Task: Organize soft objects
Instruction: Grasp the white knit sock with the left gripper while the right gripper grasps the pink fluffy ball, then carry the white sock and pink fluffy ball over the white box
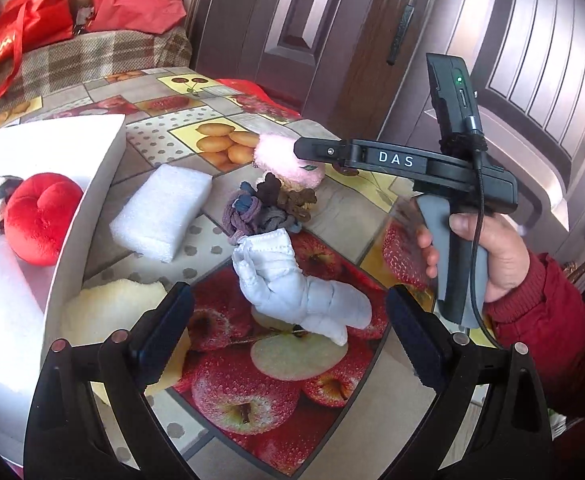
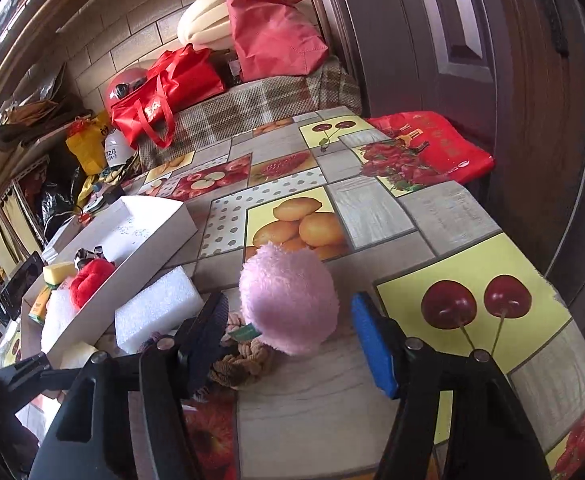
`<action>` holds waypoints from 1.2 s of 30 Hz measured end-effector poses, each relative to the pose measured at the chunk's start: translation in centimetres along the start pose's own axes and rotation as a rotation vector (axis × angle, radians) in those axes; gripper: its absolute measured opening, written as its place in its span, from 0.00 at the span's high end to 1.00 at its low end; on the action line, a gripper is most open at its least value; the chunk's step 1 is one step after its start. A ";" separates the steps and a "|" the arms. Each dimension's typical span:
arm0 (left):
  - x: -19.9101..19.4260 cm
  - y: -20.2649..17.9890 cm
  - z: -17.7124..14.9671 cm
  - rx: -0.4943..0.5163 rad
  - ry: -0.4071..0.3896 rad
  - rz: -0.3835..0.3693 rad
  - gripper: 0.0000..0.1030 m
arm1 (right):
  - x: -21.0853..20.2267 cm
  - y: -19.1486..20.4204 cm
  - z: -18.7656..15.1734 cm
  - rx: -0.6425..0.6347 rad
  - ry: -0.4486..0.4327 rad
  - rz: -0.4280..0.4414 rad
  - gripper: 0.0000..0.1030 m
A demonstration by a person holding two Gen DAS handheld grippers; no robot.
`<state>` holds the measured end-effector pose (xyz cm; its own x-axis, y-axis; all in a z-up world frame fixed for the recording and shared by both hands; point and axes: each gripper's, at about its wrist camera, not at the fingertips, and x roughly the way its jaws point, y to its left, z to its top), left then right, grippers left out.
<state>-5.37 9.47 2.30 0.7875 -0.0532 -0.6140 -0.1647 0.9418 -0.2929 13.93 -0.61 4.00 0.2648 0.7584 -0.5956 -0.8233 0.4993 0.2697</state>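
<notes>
Pink pompom (image 2: 288, 300) sits between right tongs (image 2: 290, 344), pads apart

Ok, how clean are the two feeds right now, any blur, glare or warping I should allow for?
Left wrist view: strong fisheye bending at the edges, dark corners, daylight glare on the door panels; the mitten is sharp. Right wrist view: same warping, bright blown-out strip top left; the pink pompom is soft but readable.

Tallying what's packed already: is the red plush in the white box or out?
In. The red plush lies inside the white box, behind its wall.
</notes>
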 end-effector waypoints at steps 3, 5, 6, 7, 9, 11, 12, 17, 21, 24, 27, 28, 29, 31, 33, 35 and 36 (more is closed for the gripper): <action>1.3 -1.1 0.4 -0.005 0.028 0.057 0.06 | 2.9 -0.1 0.9 0.040 0.070 0.030 0.37; 2.5 -1.9 0.5 0.025 0.071 0.129 0.07 | 4.3 -0.3 1.2 0.076 0.108 0.041 0.37; 3.3 -2.2 0.5 0.044 0.102 0.166 0.14 | 4.9 -0.5 1.3 0.088 0.125 0.041 0.43; 3.8 -2.5 0.4 0.059 0.126 0.190 0.24 | 4.9 -0.6 1.4 0.091 0.123 0.050 0.47; 4.1 -2.7 0.2 0.075 0.136 0.206 0.31 | 4.4 -0.5 1.1 0.087 0.111 0.057 0.49; 3.9 -2.6 0.1 0.079 0.131 0.180 0.36 | 3.3 -1.0 0.8 0.106 0.076 0.045 0.49; 3.9 -2.6 0.1 0.077 0.127 0.174 0.37 | 2.8 -1.3 0.7 0.116 0.060 0.039 0.49; 3.4 -3.1 0.3 0.101 0.094 0.149 0.41 | -0.8 -2.3 -0.1 0.133 -0.067 0.018 0.49; 1.3 -3.8 0.2 0.122 -0.011 0.142 0.41 | -4.3 -0.7 -1.2 0.070 -0.201 -0.004 0.49; 0.0 -4.2 0.2 0.133 -0.090 0.160 0.41 | -6.4 0.6 -2.3 0.052 -0.278 0.006 0.49; -1.1 -4.5 0.0 0.149 -0.148 0.179 0.41 | -8.4 1.9 -2.8 0.019 -0.381 -0.015 0.49; -1.4 -4.6 -0.1 0.154 -0.165 0.181 0.41 | -8.8 2.3 -2.9 0.009 -0.402 -0.018 0.49; -1.7 -4.7 -0.1 0.162 -0.182 0.188 0.41 | -9.0 2.6 -3.0 0.003 -0.415 -0.018 0.49; -2.1 -4.8 -0.2 0.182 -0.217 0.212 0.41 | -9.2 3.4 -3.2 -0.012 -0.433 -0.020 0.49; -2.8 -4.8 -0.4 0.193 -0.248 0.223 0.41 | -9.4 4.1 -3.4 -0.037 -0.452 -0.031 0.49; -3.3 -4.7 -0.6 0.215 -0.268 0.241 0.41 | -9.5 5.0 -3.5 -0.067 -0.466 -0.040 0.49; -3.6 -4.6 -0.7 0.232 -0.280 0.254 0.40 | -9.5 5.3 -3.6 -0.079 -0.468 -0.038 0.49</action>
<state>-7.81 5.09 5.33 0.8749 0.2514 -0.4139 -0.2615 0.9646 0.0332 5.22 -6.64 8.38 0.4779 0.8566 -0.1944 -0.8396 0.5105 0.1855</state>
